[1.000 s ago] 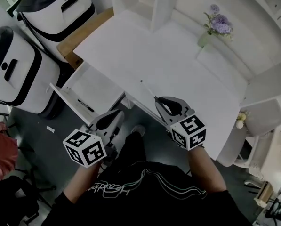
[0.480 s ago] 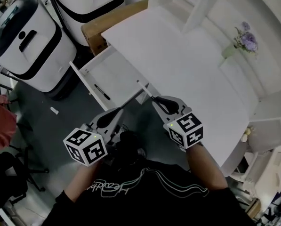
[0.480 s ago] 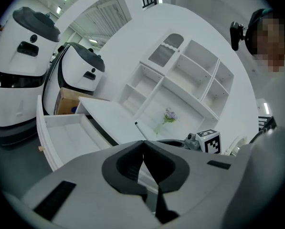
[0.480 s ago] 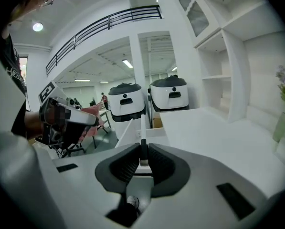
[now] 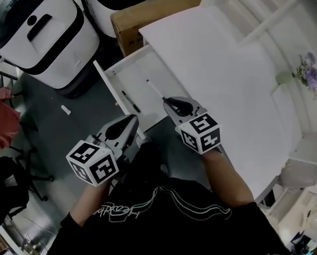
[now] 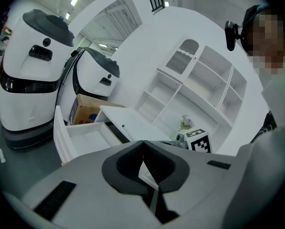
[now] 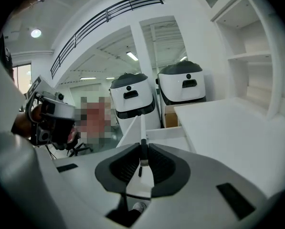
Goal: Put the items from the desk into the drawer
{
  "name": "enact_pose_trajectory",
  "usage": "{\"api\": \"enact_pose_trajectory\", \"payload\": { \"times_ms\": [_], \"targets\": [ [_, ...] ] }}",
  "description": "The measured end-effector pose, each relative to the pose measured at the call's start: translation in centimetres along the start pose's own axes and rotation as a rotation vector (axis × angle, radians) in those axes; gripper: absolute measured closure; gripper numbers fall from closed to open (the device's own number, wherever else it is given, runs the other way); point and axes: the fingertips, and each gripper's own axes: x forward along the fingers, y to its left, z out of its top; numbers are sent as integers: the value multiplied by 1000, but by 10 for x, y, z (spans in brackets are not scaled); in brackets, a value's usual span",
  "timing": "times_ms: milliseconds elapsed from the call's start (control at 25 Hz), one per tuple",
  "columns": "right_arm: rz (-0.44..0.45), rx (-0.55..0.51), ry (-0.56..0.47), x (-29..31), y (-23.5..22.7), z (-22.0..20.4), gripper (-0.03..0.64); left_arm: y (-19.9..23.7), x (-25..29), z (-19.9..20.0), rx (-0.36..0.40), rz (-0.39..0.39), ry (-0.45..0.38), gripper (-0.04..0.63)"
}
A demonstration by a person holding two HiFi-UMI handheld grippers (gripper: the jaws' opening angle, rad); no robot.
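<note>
A: Near first. What does the right gripper view add?
B: The right gripper (image 7: 142, 149) is clamped on a thin white pen (image 7: 140, 128), pointing fwd. Head view only shows the pen's tip over the open drawer (image 5: 127, 76).
A: Left?
B: The left gripper (image 6: 143, 143) has its jaws together, nothing btwn, beside the drawer's front panel.
A: Farther out?
B: Only head view shows a black pen (image 5: 130, 101) lying in the drawer, w/ the desk (image 5: 216, 62) beyond.
</note>
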Motion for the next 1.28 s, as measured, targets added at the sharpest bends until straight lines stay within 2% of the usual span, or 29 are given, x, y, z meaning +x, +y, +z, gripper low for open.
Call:
{"api": "enact_pose_trajectory", "payload": {
  "times_ms": [320, 640, 880, 1160, 1200, 1280],
  "targets": [
    [56, 16, 96, 100, -19, -18, 540, 56, 7, 11, -36, 47, 6, 575],
    [78, -38, 286, 185, -39, -73, 540, 109, 2, 15, -95, 124, 9, 575],
    [82, -91, 423, 231, -47, -114, 540, 145, -8, 13, -123, 205, 3, 575],
    [124, -148, 514, 264, -48, -140, 540, 168, -15, 9, -161, 244, 1, 575],
    [125, -146, 523, 266, -47, -141, 535, 169, -17, 8, -165, 246, 0, 575],
    [127, -115, 542, 264, -45, -143, 460, 171, -20, 7, -166, 249, 0, 575]
  ]
}}
